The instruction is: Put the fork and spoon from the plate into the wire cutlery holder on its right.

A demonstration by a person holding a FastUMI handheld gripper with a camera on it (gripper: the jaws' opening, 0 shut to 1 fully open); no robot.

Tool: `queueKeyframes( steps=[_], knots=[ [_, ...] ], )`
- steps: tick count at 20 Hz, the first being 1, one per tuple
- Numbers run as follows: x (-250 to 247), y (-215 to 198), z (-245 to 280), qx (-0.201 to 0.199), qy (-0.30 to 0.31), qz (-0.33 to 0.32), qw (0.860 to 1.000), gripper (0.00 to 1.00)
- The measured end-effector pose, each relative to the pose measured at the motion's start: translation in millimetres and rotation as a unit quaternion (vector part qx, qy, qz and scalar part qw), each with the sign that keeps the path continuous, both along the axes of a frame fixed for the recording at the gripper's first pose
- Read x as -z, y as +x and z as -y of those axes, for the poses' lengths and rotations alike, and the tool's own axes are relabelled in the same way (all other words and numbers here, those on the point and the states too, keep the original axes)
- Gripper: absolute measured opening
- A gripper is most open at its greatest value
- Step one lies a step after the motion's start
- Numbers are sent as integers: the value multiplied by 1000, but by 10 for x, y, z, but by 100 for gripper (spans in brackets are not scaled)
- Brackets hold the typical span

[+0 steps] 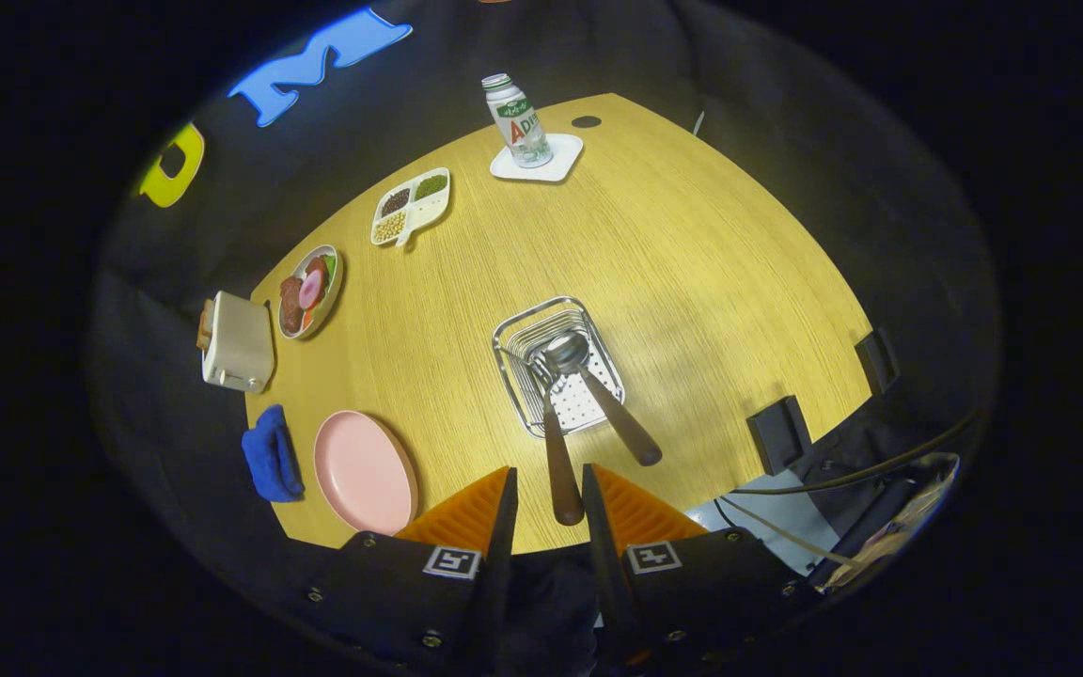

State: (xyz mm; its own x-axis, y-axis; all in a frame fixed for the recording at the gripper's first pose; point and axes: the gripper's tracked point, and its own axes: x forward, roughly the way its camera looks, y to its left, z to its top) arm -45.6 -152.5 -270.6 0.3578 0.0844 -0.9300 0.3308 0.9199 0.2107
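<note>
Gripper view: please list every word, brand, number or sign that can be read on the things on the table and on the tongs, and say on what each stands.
Bottle, on its label: printed words, too small and blurred to read reliably.
Square markers on the tongs: black-and-white patterns, no words or numbers.
No other readable text.
The tongs stand open, with a brown cutlery handle between the fingers.
</note>
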Motion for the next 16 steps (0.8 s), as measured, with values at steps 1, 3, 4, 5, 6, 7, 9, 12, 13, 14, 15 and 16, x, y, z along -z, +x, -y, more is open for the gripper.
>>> queueKeyframes(
  steps=[1, 3, 4, 5, 6, 7, 9, 12, 13, 14, 15, 16],
  knots=[
    [-34, 23, 12, -2, -5, 7, 1000, 42],
    [-124, 81, 36, -6, -18, 25, 999, 42],
    [-185, 115, 43, -9, -26, 39, 999, 42],
    [-258, 171, 51, -11, -34, 56, 998, 42],
    [-327, 209, 57, -14, -43, 72, 996, 42],
    [-399, 251, 69, -19, -57, 91, 994, 42],
    [-585, 347, 54, -26, -82, 134, 987, 42],
    [-899, 500, -10, -31, -116, 209, 970, 42],
    [-1009, 533, -28, -33, -128, 236, 963, 42],
    [-1134, 566, -47, -34, -140, 264, 954, 42],
    [-1244, 588, -66, -36, -149, 286, 946, 42],
    [-1360, 606, -85, -36, -159, 308, 937, 42]
  ],
)
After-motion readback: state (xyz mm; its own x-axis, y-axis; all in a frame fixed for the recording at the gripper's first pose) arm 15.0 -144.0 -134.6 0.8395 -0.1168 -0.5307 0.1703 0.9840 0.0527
